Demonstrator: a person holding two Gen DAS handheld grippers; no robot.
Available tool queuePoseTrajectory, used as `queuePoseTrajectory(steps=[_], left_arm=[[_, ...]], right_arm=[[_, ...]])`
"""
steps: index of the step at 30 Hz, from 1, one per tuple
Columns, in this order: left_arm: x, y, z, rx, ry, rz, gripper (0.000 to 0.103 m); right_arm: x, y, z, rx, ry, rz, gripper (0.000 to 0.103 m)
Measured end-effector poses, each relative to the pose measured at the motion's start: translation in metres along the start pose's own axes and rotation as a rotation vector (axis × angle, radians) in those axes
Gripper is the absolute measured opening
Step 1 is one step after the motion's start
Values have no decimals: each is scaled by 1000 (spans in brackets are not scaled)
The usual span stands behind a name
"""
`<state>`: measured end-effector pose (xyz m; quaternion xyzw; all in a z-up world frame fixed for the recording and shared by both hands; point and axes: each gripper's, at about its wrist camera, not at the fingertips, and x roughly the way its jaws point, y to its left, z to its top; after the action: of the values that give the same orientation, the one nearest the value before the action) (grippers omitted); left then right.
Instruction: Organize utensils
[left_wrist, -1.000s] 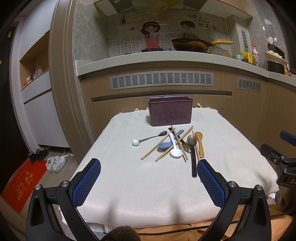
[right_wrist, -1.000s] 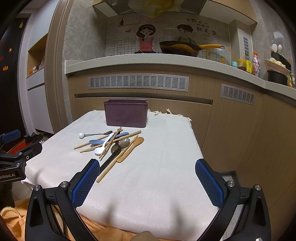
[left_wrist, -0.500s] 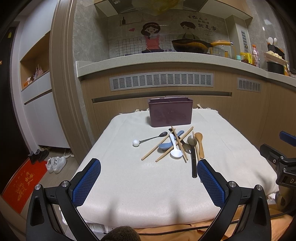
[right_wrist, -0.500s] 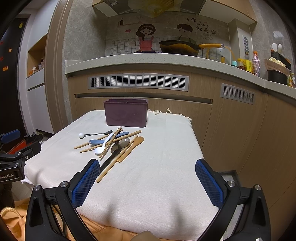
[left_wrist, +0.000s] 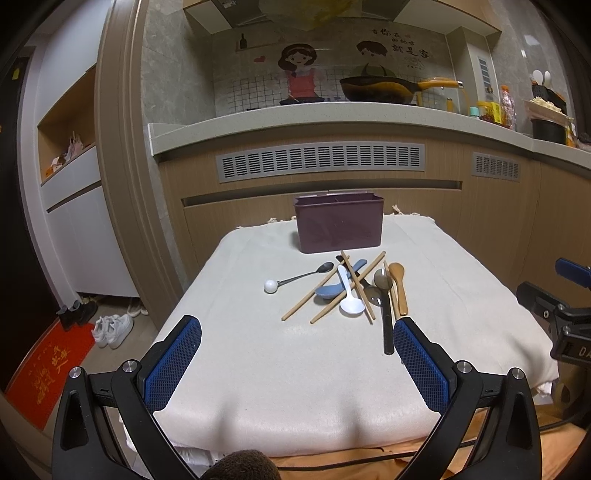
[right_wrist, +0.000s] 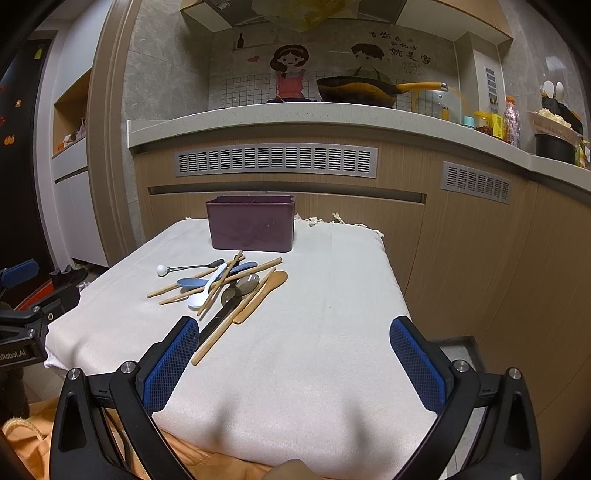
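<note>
A pile of utensils lies on the cream cloth-covered table (left_wrist: 258, 369): a white spoon (left_wrist: 349, 299), a blue spoon (left_wrist: 332, 288), wooden chopsticks (left_wrist: 314, 293), a wooden spoon (left_wrist: 399, 284), a black-handled spoon (left_wrist: 386, 317) and a metal spoon with a white ball end (left_wrist: 295, 278). A dark purple holder box (left_wrist: 339, 225) stands behind them. The pile (right_wrist: 225, 288) and the box (right_wrist: 251, 225) also show in the right wrist view. My left gripper (left_wrist: 295, 354) is open and empty near the table's front edge. My right gripper (right_wrist: 291, 354) is open and empty, to the right of the pile.
A kitchen counter (left_wrist: 332, 118) with a wok (left_wrist: 380, 88) runs behind the table. Wooden cabinet fronts (right_wrist: 480, 240) stand to the right. White shoes (left_wrist: 112, 328) and a red mat (left_wrist: 40, 365) lie on the floor at left.
</note>
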<state>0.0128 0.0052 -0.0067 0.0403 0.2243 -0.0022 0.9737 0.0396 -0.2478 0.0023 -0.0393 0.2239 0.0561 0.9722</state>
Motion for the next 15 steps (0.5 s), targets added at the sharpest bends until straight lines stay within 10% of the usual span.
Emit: queuePoseTrajectory(steps=[15], left_arm=[[72,13,46,10,45,-14,103]], right_arm=[[41,-3,49,-56,-41,-35,103]])
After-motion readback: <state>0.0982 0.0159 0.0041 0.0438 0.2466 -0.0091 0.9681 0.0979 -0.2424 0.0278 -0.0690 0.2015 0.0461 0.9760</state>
